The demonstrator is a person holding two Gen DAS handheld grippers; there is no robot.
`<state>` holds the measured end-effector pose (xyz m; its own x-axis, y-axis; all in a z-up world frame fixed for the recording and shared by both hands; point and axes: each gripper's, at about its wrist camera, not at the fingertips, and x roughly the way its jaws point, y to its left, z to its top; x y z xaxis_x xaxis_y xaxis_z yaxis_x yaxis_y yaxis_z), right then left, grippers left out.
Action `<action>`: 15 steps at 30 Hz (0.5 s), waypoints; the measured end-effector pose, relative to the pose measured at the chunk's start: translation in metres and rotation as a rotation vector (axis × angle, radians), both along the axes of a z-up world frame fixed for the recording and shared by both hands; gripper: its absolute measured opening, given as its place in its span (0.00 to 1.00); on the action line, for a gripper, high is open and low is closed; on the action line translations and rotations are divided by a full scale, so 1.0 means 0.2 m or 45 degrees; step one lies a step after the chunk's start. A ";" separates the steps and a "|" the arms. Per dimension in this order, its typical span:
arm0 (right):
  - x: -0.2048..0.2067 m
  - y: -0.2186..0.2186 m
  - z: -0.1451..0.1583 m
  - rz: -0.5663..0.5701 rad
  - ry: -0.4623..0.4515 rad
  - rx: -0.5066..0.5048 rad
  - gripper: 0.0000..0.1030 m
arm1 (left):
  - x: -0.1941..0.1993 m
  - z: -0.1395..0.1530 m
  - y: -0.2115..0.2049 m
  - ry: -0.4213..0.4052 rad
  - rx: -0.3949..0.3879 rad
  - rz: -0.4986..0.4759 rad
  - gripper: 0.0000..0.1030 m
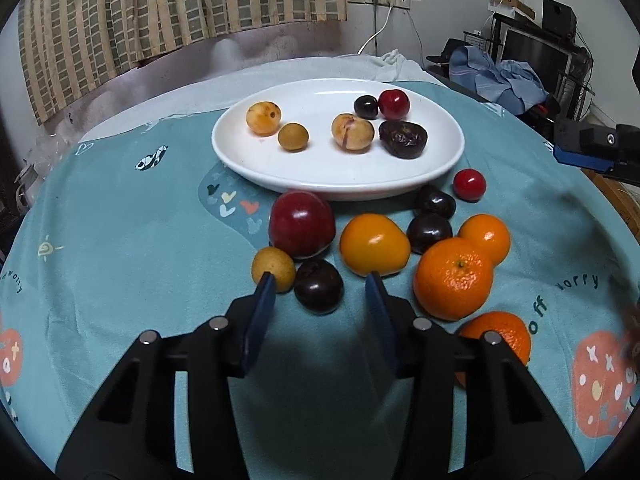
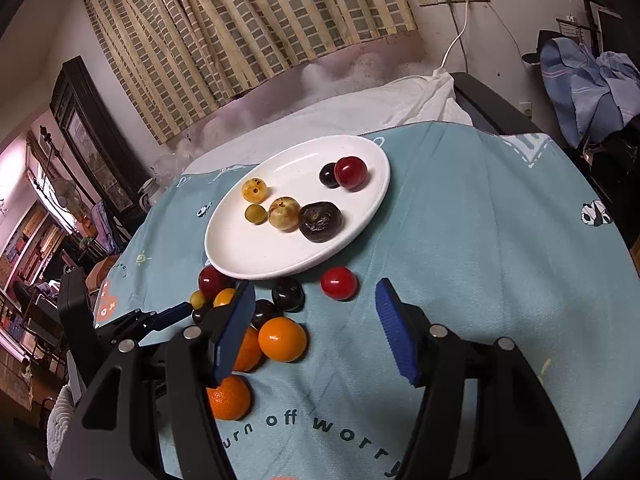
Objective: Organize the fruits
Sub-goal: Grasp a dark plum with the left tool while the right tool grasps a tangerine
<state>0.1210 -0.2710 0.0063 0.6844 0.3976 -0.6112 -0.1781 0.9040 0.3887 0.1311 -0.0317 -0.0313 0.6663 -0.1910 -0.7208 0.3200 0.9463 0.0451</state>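
Currently we see a white plate [image 1: 240, 160] at the far middle of the counter [image 1: 120, 240], which carries a teal printed cloth. On the plate lie two yellow loquats [image 1: 263, 118] at its left, a third loquat [image 1: 352, 133] near the middle, a wrinkled dark date [image 1: 402, 139] just beside it, and at the far right a dark cherry [image 1: 365, 106] touching a red cherry [image 1: 394, 104]. Off the plate, near its front rim, the rest of the fruit is grouped on the cloth: a red plum [image 1: 302, 224], a small loquat [image 1: 273, 269], a dark plum [image 1: 319, 286], an orange tomato [image 1: 375, 244], two more dark plums [image 1: 430, 233], a single red cherry [image 1: 469, 185] and three tangerines [image 1: 453, 284]. We hold the left gripper [image 1: 320, 286] low over this group with its fingers [image 1: 262, 308] spread wide; the dark plum sits between their tips, and we cannot tell whether either finger touches it. We hold the right gripper [image 2: 316, 296] above the cloth on the right side, its fingers [image 2: 394, 326] also spread wide and holding nothing; the single red cherry lies just beyond the gap between them in the right wrist view.
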 end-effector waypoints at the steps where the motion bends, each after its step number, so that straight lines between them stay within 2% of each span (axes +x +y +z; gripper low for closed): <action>1: 0.00 0.00 0.00 0.002 0.001 0.000 0.61 | 0.00 0.00 0.00 0.000 -0.002 -0.001 0.46; 4: 0.00 0.02 -0.01 0.017 0.014 -0.020 0.61 | 0.00 0.00 0.00 0.016 -0.016 -0.017 0.46; 6: -0.01 0.03 -0.01 0.026 0.017 -0.029 0.61 | 0.00 -0.01 -0.01 0.042 -0.029 -0.036 0.38; 9: -0.01 0.04 -0.01 0.033 0.018 -0.037 0.61 | -0.01 -0.01 -0.02 0.043 -0.008 -0.033 0.38; 15: -0.02 0.07 -0.02 0.059 0.025 -0.050 0.61 | 0.06 -0.06 -0.01 0.110 -0.051 -0.033 0.39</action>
<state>0.1171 -0.2562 0.0027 0.6537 0.4038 -0.6401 -0.2125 0.9097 0.3568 0.1428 -0.0328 -0.0432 0.5962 -0.2373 -0.7669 0.3456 0.9381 -0.0216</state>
